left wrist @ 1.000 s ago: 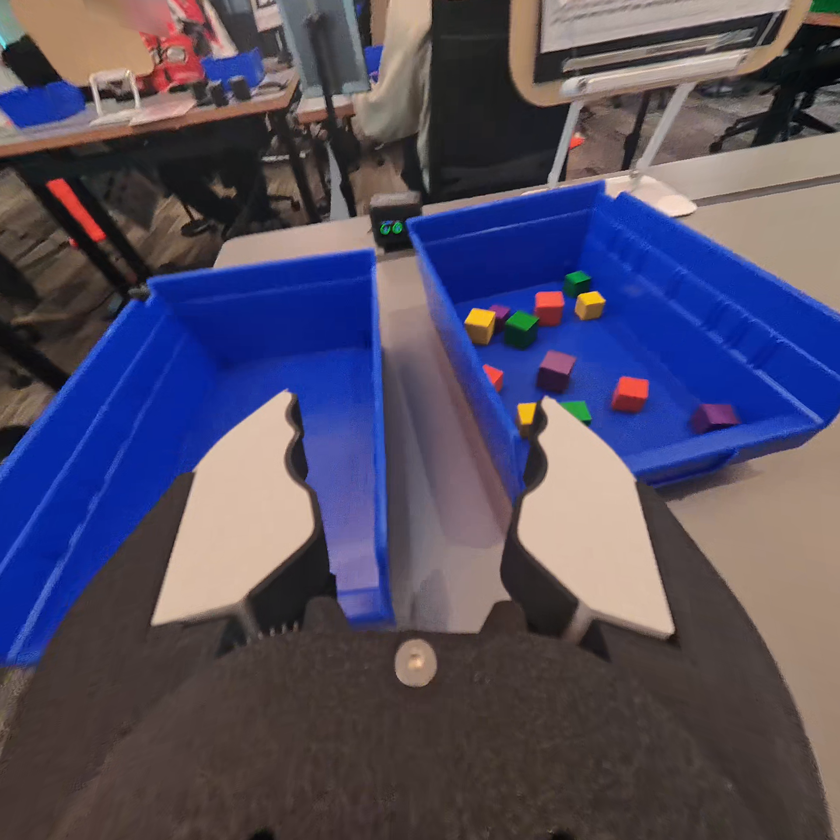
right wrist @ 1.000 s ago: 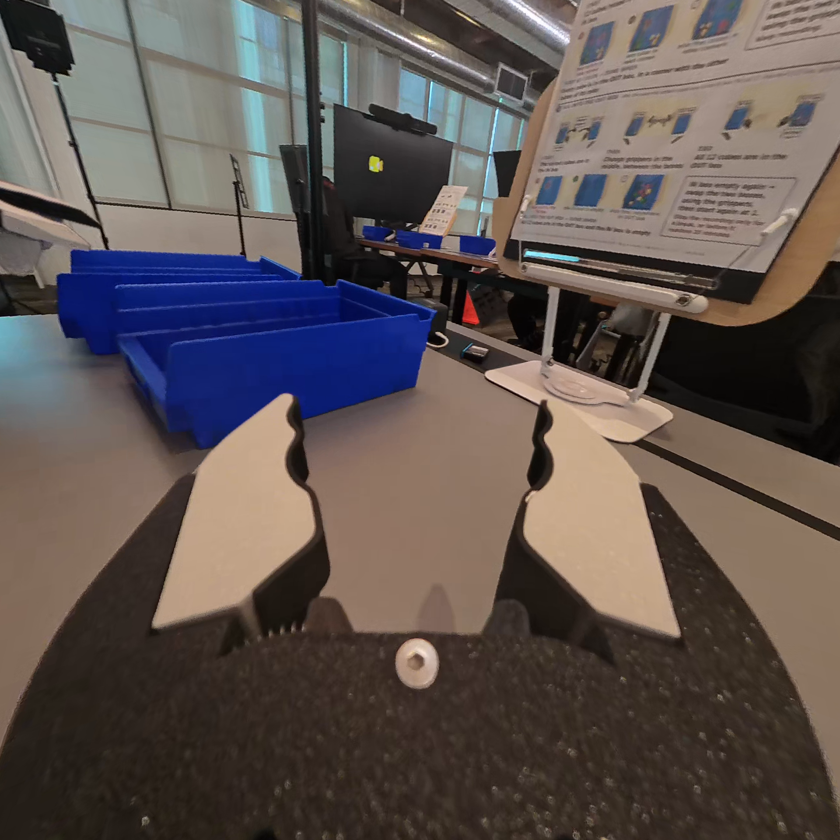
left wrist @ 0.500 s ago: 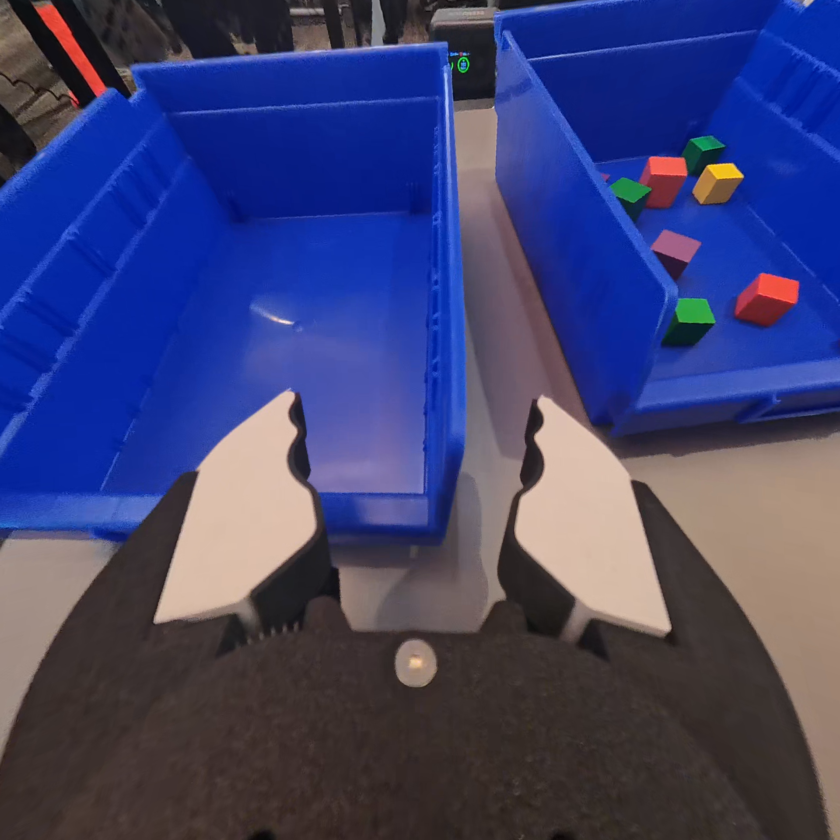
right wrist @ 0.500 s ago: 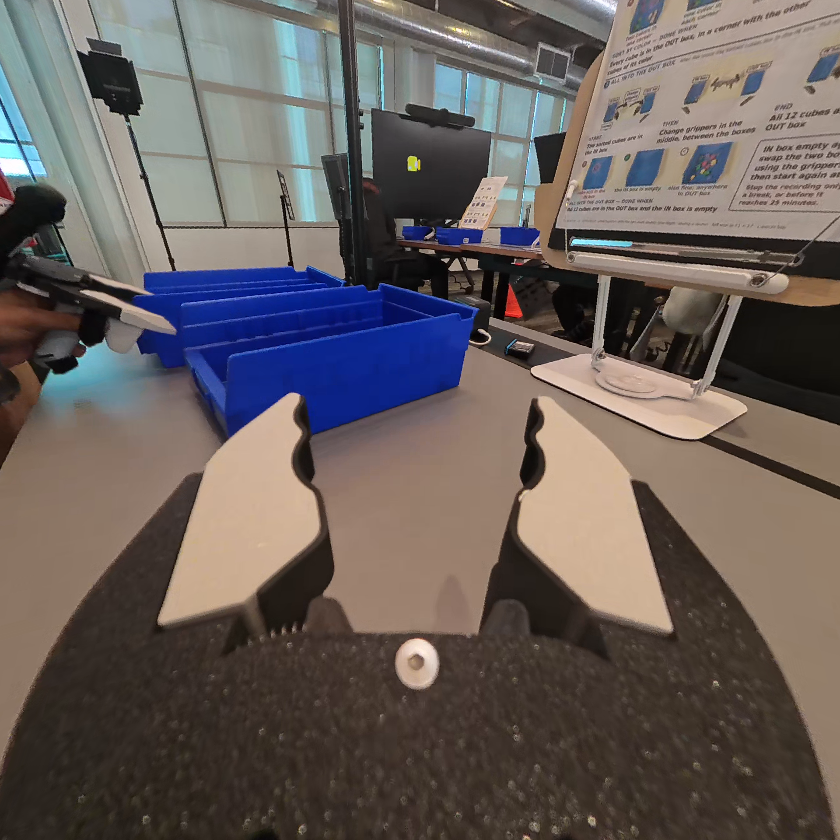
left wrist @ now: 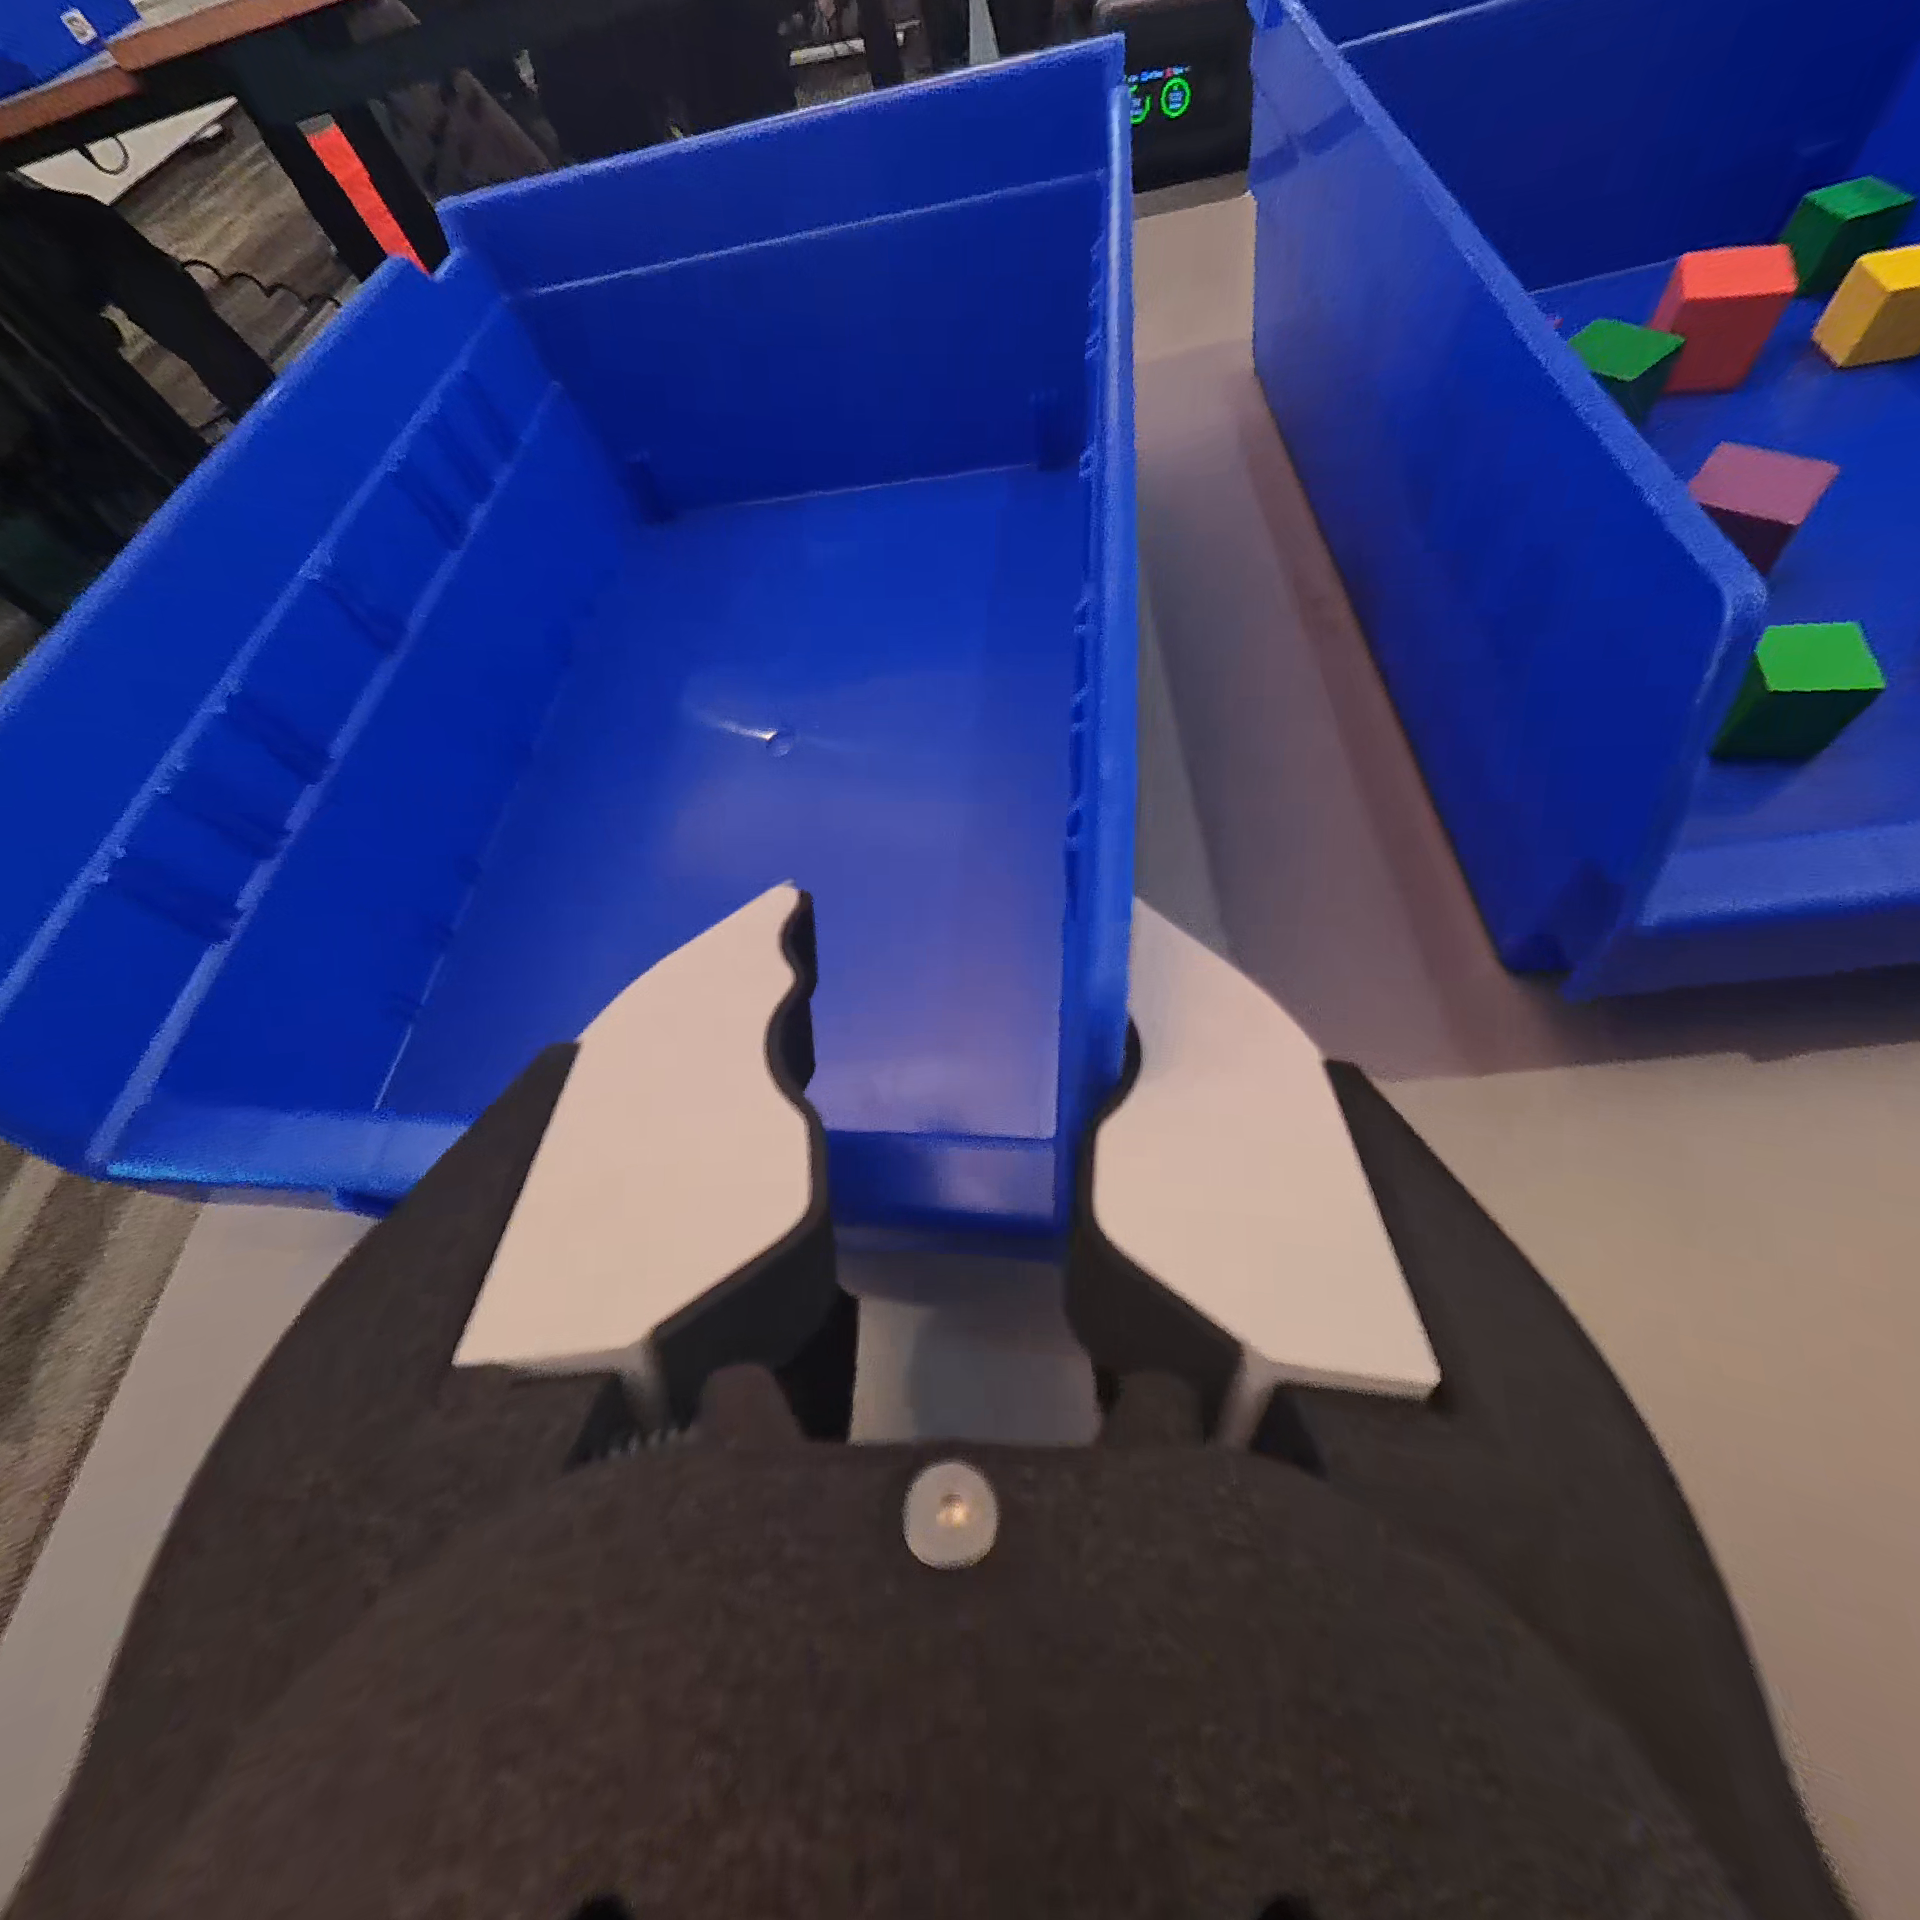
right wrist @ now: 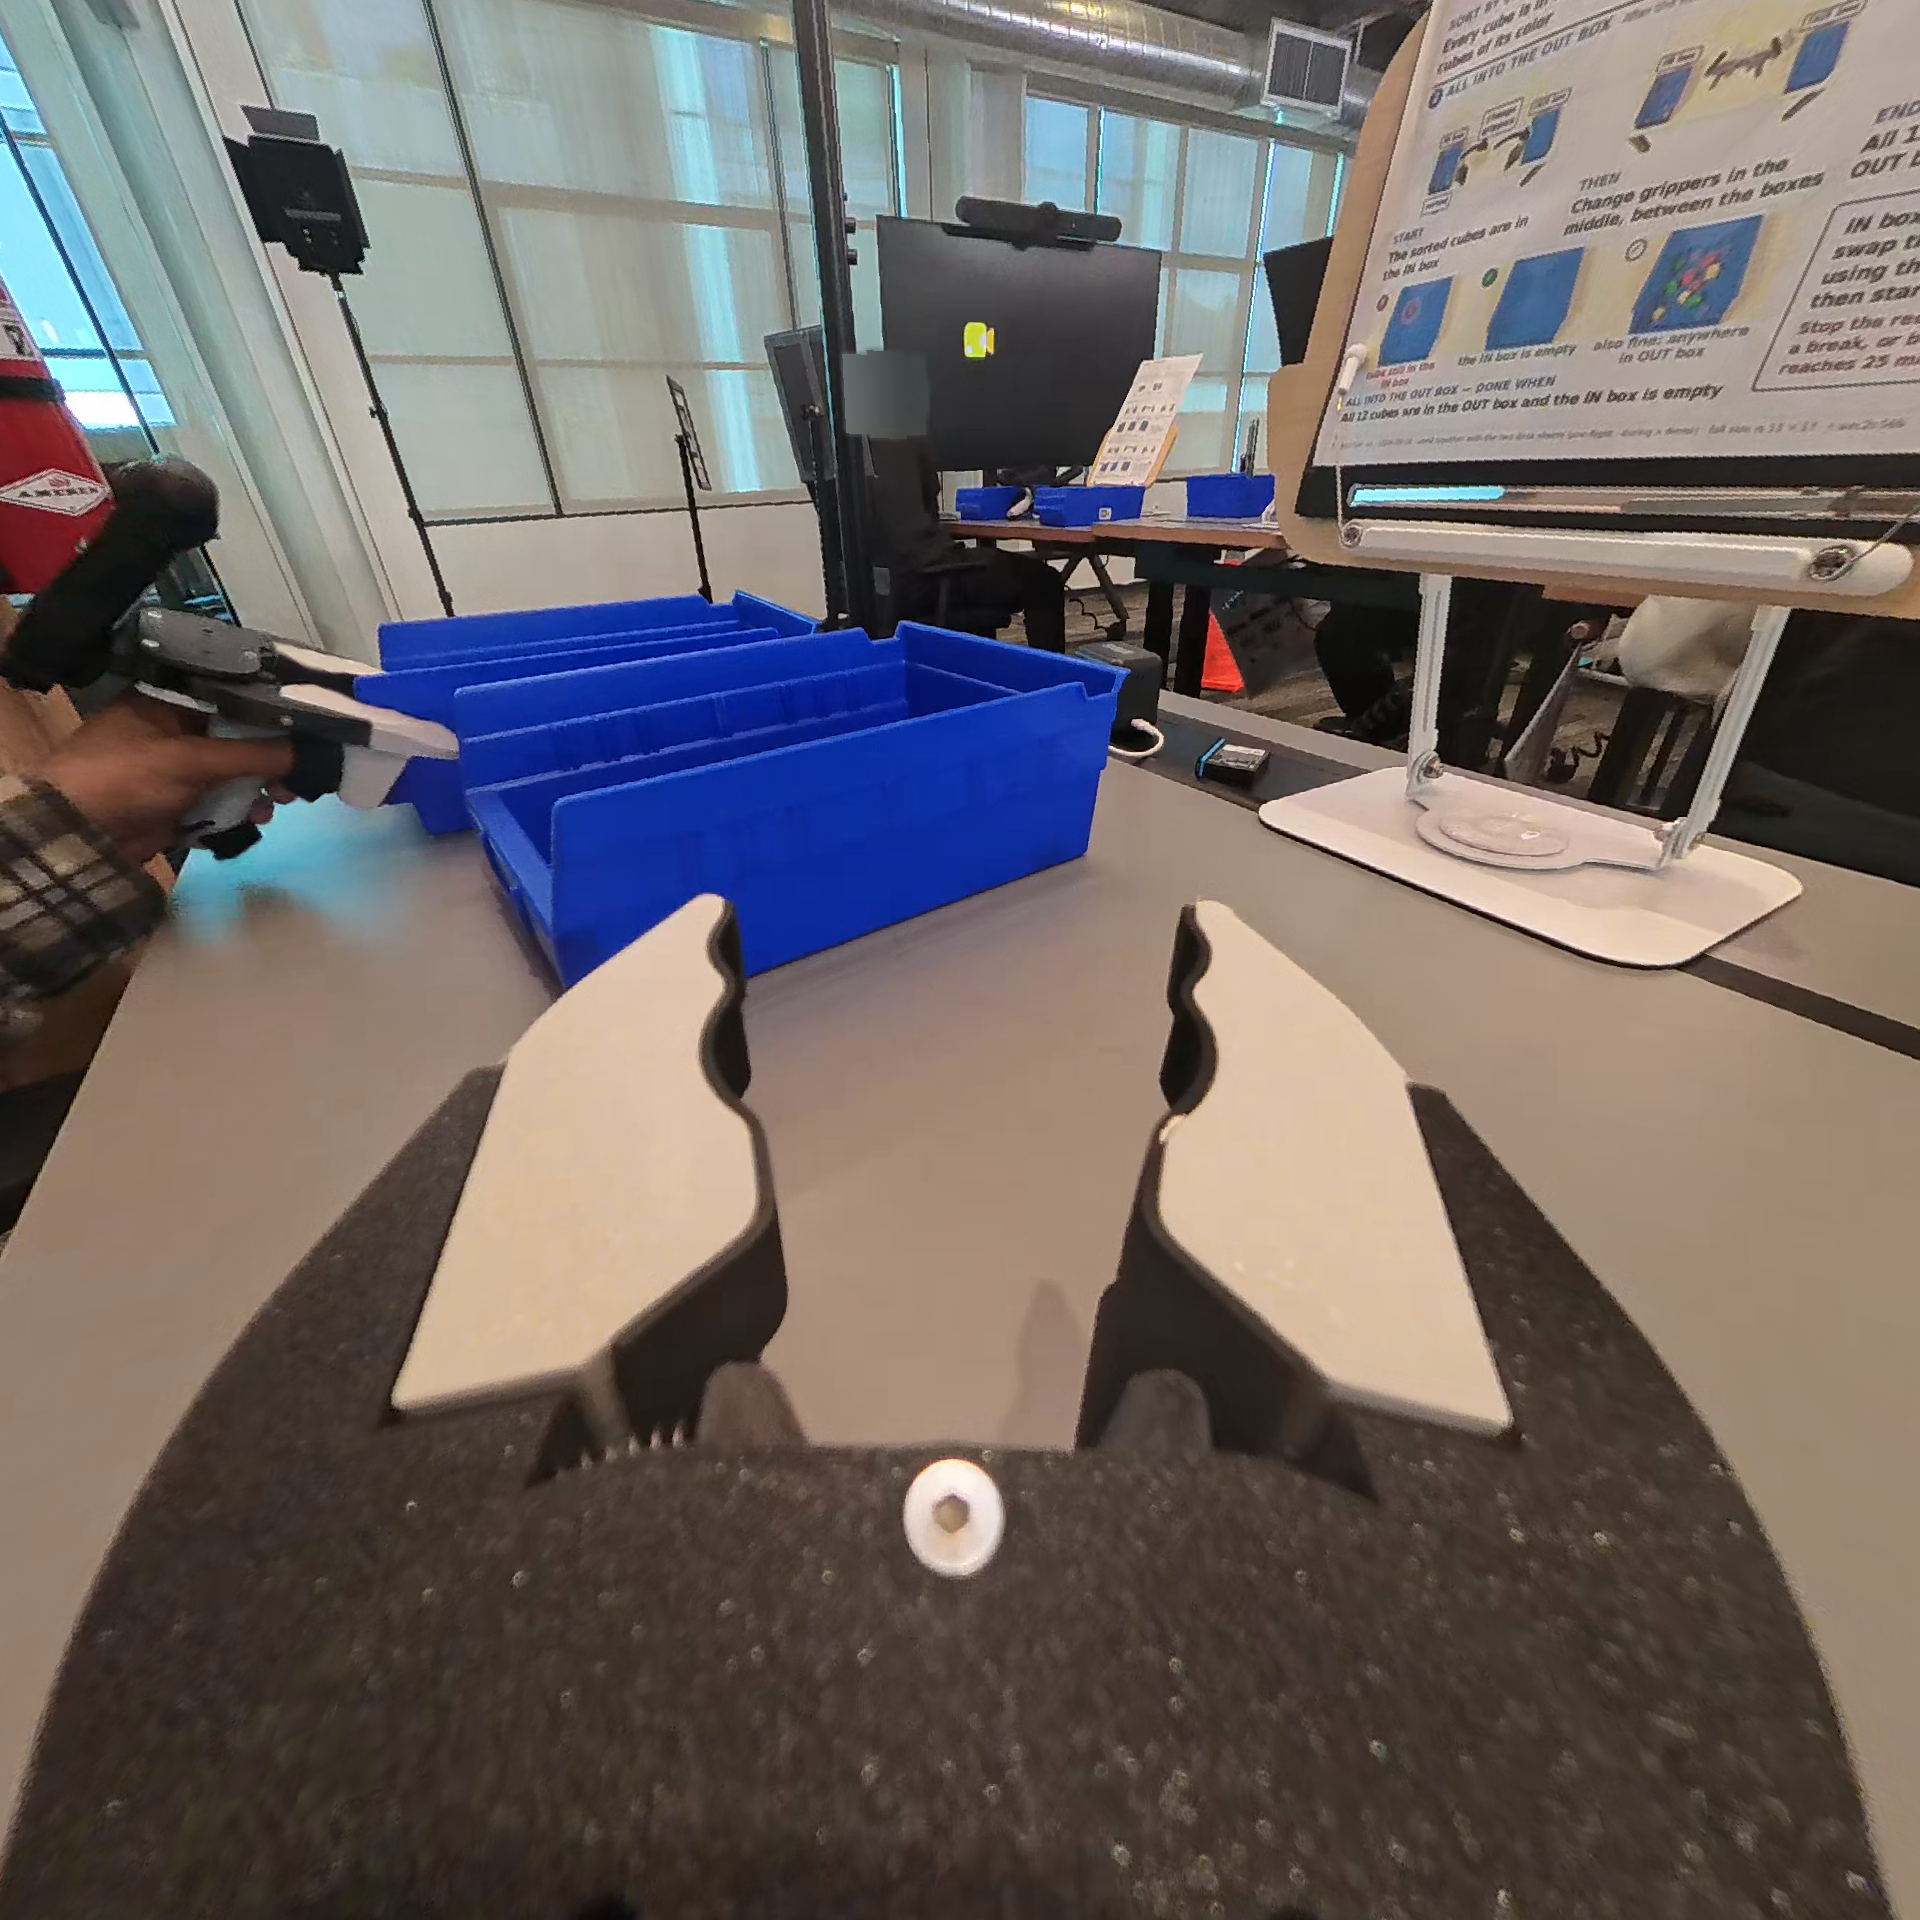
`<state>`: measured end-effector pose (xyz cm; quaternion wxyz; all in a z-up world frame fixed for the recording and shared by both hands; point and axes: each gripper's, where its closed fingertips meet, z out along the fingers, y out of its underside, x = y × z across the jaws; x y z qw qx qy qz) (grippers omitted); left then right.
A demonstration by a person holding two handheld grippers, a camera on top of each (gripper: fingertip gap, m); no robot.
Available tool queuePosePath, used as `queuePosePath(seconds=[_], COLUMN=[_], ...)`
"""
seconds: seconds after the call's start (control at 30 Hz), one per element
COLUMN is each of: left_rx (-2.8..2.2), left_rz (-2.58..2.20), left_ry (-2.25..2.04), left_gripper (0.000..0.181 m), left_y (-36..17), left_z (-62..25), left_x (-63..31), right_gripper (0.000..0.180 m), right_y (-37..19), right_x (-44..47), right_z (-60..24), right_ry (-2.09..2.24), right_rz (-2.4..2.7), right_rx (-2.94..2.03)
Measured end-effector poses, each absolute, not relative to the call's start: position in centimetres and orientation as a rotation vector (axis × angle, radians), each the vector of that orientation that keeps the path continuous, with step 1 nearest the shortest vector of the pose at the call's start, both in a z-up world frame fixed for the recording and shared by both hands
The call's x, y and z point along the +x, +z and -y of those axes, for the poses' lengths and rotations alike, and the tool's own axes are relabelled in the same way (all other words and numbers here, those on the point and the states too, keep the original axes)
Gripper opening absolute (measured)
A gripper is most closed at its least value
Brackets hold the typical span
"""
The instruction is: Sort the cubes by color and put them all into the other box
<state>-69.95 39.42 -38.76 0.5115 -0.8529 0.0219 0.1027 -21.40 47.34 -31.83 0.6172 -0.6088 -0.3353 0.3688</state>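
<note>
1. Left gripper point(left wrist: 961, 1039): jaws part-open, straddling the right side wall at the near corner of the empty blue box point(left wrist: 312, 790); contact with the wall cannot be told.
2. Right gripper point(right wrist: 956, 997): jaws wide, holding nothing, above the grey table point(right wrist: 1558, 1122).
3. Second blue box point(left wrist: 1455, 540): just right of the first, a strip of table between them; holds green cubes point(left wrist: 1803, 688), a purple cube point(left wrist: 1756, 499), a red cube point(left wrist: 1725, 327) and a yellow cube point(left wrist: 1875, 312).

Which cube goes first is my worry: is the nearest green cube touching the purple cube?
Apart. Left wrist view shows bare box floor between nearest green cube and purple cube.
</note>
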Motion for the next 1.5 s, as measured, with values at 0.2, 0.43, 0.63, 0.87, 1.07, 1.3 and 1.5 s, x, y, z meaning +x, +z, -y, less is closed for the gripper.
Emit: queuePosePath(seconds=[0.2,0.43,0.63,0.87,1.07,1.3,1.5], left_rx=[-2.071,-2.128,-2.059,-2.009,-1.986,-1.930,-1.857], left_rz=[-0.167,-0.062,0.012,0.011,-0.058,-0.242,-0.515], left_ry=[0.361,0.226,0.177,0.231,0.255,0.283,0.206], left_gripper=[0.011,0.004,0.004,0.004,0.005,0.005,0.005], left_y=[-38.7,-38.7,-36.3,-33.2,-30.7,-24.2,-19.1], left_z=[-39.9,-40.6,-41.4,-41.9,-41.8,-42.2,-43.0], left_x=[-69.0,-69.4,-70.6,-71.4,-71.1,-68.4,-61.3], right_gripper=[0.076,0.072,0.067,0.065,0.065,0.063,0.062], right_y=[-31.9,-31.9,-31.9,-31.9,-31.8,-31.3,-30.2], right_x=[-21.4,-21.4,-21.4,-21.1,-20.9,-20.4,-19.3], right_z=[-47.4,-47.3,-47.2,-47.3,-47.3,-47.1,-46.4], right_ry=[0.875,0.925,0.959,0.977,0.982,0.995,1.030], right_rz=[0.765,0.755,0.750,0.734,0.721,0.690,0.637], right_rx=[-1.409,-1.413,-1.421,-1.423,-1.418,-1.391,-1.362])
